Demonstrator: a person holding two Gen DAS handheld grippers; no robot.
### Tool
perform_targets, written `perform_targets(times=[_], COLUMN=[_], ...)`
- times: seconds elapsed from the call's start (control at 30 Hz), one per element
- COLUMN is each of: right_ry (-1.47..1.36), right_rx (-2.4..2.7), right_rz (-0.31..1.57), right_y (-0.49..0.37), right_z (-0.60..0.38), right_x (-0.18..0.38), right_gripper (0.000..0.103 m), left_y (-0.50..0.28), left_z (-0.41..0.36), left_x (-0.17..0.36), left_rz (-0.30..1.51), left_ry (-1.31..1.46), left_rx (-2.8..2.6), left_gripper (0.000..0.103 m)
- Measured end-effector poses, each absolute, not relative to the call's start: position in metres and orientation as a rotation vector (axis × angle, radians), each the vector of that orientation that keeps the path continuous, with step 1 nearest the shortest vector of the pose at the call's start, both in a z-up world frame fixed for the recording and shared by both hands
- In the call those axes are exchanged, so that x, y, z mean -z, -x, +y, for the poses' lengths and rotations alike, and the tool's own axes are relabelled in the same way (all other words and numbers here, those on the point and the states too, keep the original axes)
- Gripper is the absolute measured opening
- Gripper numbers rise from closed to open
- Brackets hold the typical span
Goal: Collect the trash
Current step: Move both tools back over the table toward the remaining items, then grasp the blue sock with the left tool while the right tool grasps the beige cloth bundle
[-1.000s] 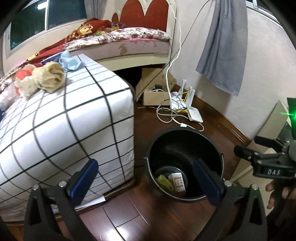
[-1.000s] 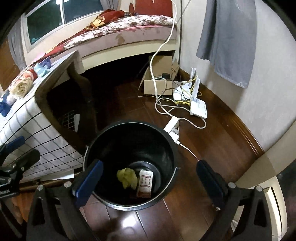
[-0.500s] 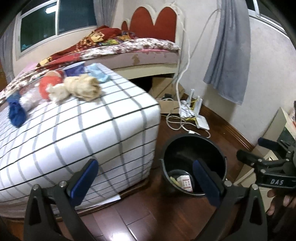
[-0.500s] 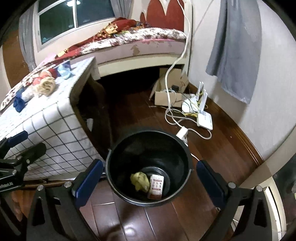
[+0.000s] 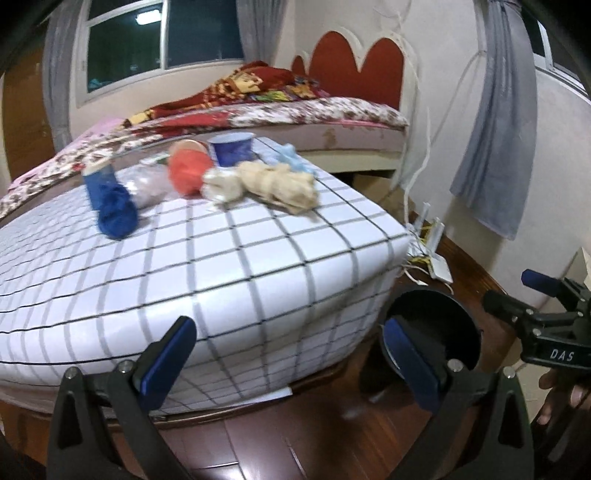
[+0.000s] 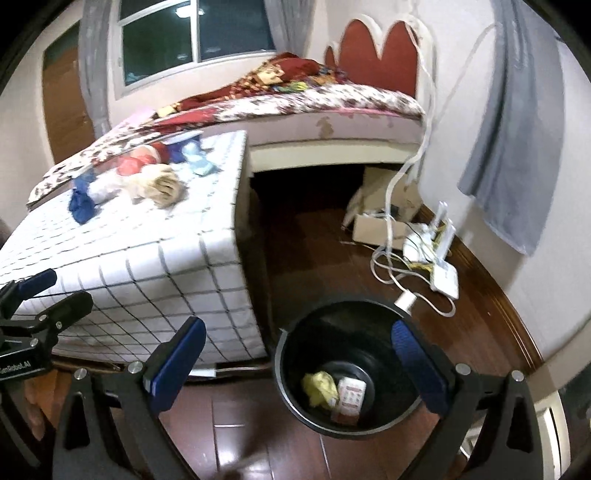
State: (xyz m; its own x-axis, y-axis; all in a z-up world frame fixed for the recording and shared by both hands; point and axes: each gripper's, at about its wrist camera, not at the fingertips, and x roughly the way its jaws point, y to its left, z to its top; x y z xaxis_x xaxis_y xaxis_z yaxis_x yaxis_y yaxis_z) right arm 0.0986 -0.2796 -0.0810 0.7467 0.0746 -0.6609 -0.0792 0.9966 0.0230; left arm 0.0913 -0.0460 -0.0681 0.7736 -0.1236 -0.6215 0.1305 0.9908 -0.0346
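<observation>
both jaws wide, empty | round black bin (image 6: 354, 373): crumpled yellow wad (image 6: 318, 387), small carton (image 6: 349, 398)

A bed (image 6: 332, 107) with a floral mattress and red headboard (image 6: 376, 55) fills twelve o'clock. At three o'clock a grey curtain (image 6: 517, 147) hangs, and below it white routers (image 6: 439, 258) and tangled cables (image 6: 391, 258) lie on the wooden floor (image 6: 314, 258).

It's a bedroom in a home. A bed (image 6: 332, 107) with a red headboard (image 6: 376, 51) stands under a dark window (image 6: 195, 33). Grey curtains (image 6: 517, 129) hang by the wall, above a wood floor (image 6: 480, 295).
</observation>
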Motion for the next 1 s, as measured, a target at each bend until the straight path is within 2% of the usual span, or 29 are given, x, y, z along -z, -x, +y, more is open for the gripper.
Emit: perform_targets(times=[0.27,0.5,0.63,0.8,1.0], right_ry=[0.051,0.123,0.117,0.153,0.171], right_rx=[-0.203,-0.299,-0.319,-0.348,-0.345], right_rz=[0.655,0.698,0.706,0.735,0.771], right_y=[-0.12,-0.166,-0.195,-0.23,-0.259], right_z=[-0.223,-0.174,-0.159,-0.139,-0.127], right_x=[0.063,0.058,0.055,0.059,0.069], right_gripper=[0.102,0.102,0.102,0.087,0.08], left_y=[-0.095,-0.126,-0.154,-0.189,-0.221], left_z=[0.021,0.074,0.094,0.113,0.116], left_x=[0.055,0.053,0.055,0.06,0.066], left_rz=[0.627,0.612,0.623,0.652,0.693], left_ry=[0.05,0.052,0.078,0.121,0.164], left_rx=[0.034,-0.068,-0.102,-0.12,-0.11], left_gripper=[0.102,0.102,0.097,0.096,0.096])
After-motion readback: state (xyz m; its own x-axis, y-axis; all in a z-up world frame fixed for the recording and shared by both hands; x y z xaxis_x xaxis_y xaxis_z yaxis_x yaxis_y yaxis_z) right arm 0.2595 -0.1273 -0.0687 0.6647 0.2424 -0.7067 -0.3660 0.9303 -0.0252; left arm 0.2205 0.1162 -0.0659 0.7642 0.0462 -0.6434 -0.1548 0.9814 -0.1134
